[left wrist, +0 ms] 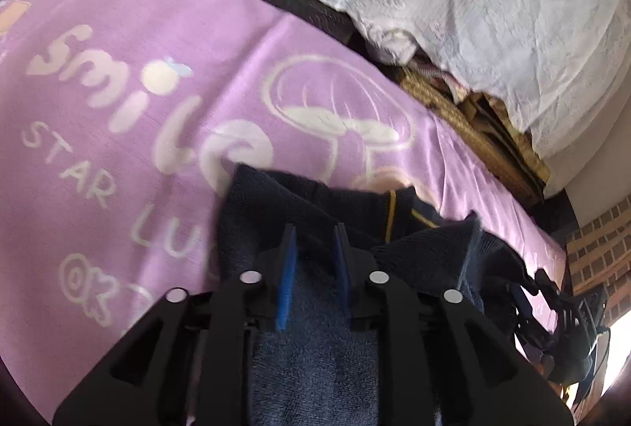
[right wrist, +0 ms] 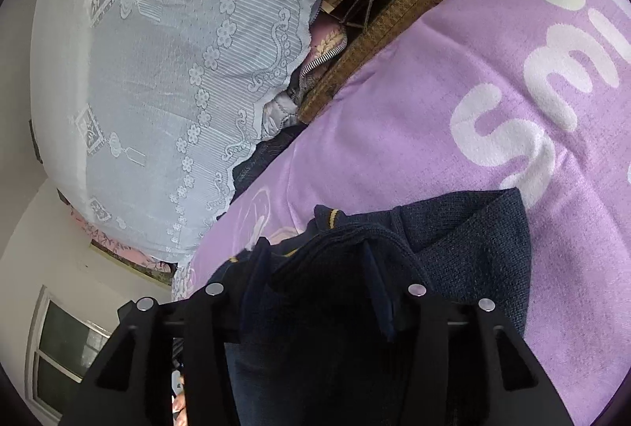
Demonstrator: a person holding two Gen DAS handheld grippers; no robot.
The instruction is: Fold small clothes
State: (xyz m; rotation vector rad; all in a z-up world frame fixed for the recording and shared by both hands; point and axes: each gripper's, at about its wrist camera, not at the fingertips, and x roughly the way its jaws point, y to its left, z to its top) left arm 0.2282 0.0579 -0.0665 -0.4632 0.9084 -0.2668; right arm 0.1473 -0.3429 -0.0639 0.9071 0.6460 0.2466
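A lilac blanket (left wrist: 130,43) printed with white lettering and a mushroom motif covers the work surface. Behind it lies a pale lace cloth (right wrist: 157,71) over bulky items, beside a brown woven mat edge (right wrist: 378,43). A white wall (right wrist: 51,248) carries a window (right wrist: 67,355). A brick-patterned surface (left wrist: 595,252), possibly wall covering, appears at right.

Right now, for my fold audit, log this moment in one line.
task: fold small clothes | garment: navy knit on purple blanket | left gripper: open over it | right gripper: open, draped
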